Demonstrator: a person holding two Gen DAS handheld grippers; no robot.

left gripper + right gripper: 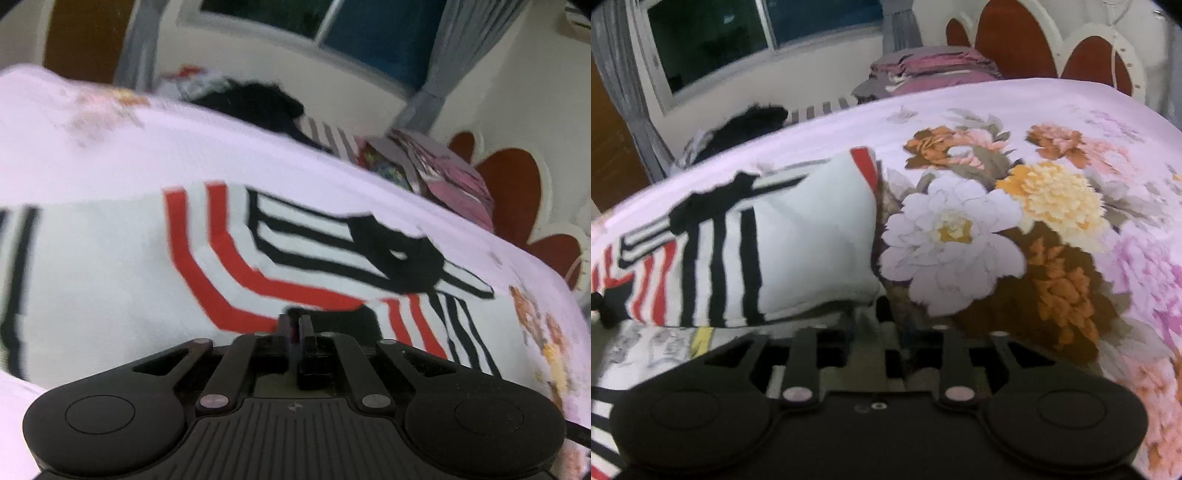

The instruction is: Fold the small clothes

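A small white garment with red and black stripes (110,266) lies spread on the pink floral bedsheet (221,147). My left gripper (295,326) is shut on the garment's near edge, by a black patch. In the right wrist view the garment (798,243) lies left of centre, with a folded white part facing me. My right gripper (873,314) sits at the garment's near right corner, its fingers close together on the cloth edge.
A pile of black and striped clothes (258,107) lies at the bed's far side. Folded pink and grey bedding (923,70) is stacked by the red and white headboard (1015,40). A window and grey curtains stand behind.
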